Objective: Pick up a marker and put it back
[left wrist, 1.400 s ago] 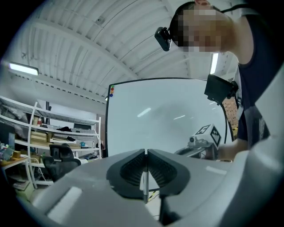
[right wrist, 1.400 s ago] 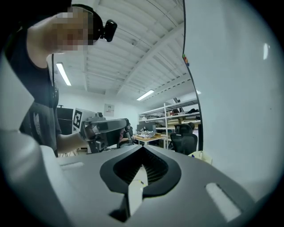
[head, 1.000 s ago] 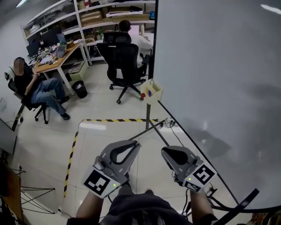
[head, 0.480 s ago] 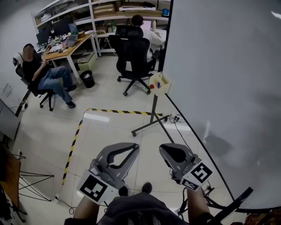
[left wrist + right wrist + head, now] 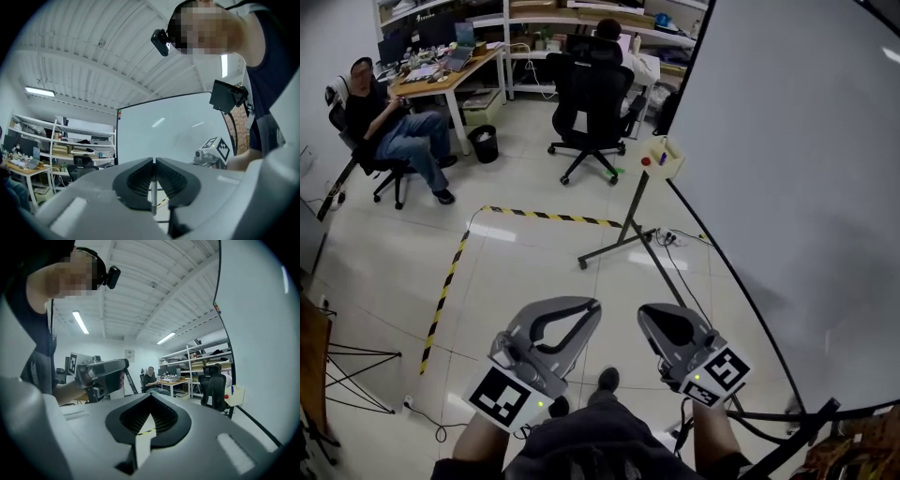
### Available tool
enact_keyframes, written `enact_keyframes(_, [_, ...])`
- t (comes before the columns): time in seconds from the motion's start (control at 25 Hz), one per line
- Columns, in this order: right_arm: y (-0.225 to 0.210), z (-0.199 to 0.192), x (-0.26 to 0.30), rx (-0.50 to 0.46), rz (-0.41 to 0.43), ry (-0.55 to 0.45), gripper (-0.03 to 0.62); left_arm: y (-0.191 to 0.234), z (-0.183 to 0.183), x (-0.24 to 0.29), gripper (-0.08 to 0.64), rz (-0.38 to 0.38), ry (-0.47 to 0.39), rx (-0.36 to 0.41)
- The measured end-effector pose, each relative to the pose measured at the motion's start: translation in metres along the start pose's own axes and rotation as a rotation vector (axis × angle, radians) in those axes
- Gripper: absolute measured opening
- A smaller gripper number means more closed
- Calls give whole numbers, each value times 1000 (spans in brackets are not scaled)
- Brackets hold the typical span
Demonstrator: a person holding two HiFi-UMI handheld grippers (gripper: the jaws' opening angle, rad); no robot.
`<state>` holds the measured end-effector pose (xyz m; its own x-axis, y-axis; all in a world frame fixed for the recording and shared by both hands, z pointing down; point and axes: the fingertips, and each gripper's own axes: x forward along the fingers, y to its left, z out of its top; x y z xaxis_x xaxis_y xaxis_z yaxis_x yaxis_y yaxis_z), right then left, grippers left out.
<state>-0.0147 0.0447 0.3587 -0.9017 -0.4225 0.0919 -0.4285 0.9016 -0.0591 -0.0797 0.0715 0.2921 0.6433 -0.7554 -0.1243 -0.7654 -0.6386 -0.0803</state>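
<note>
Left gripper [image 5: 593, 305]: jaws together, tips touching in the left gripper view, nothing between them. Right gripper [image 5: 646, 312]: same in the right gripper view, tips meet and it holds nothing. Both are held low in front of the person, side by side and apart, over the pale tiled floor [image 5: 516, 272], not touching anything.

The markers sit in a small beige box-shaped holder [image 5: 667, 157] fixed at the left edge of the large white whiteboard [image 5: 806, 187], well apart from both grippers. A red marker cap [image 5: 646, 161] pokes out at the holder's left side and a blue marker [image 5: 662, 157] stands inside it. I can't tell how many more are in there, they're too small. The right gripper view shows the same holder off to the right, beyond the jaws.

The black metal stand leg [image 5: 619, 246] of the whiteboard spreads on the floor below the holder. A yellow-and-black striped tape line [image 5: 548, 216] runs across the floor and turns down along the left side.

Beyond the tape, a black office chair [image 5: 591, 94] has a person seated in it facing away. A second seated person [image 5: 384, 122] is at the left next to a wooden desk [image 5: 450, 80], and a black waste bin [image 5: 484, 145] stands just beside the desk's leg.
</note>
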Motion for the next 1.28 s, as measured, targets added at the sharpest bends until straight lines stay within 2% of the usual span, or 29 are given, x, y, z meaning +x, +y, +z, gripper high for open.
enact_keyframes(0.12, [39, -11, 0, -12, -2, 44, 0, -2, -9, -31, 20, -4, -23, -60])
enact_keyframes(0.24, [60, -17, -6, -15, -45, 76, 0, -9, -20, -47, 20, -32, -30, -105])
enact_keyframes(0.36, [73, -13, -18, -25, -97, 68, 0, -25, -24, -56, 20, -81, -23, -111])
enact_keyframes(0.48, [81, -3, -33, -52, -134, 48, 0, -51, -19, -56, 20, -138, -17, -84])
enact_keyframes(0.64, [90, 2, -61, -73, -160, 29, 0, -92, -11, -54, 20, -198, 8, -43])
enact_keyframes(0.84, [105, -8, -112, -76, -140, 33, 0, -154, -3, -46, 21, -236, 30, -26])
enact_keyframes(1.08, [123, -24, -197, -53, -135, 16, 0, -249, -1, -43, 20, -251, 70, -16])
enact_keyframes(1.28, [126, -43, -260, -4, -114, -1, 0, -311, -1, -36, 20, -223, 90, -23])
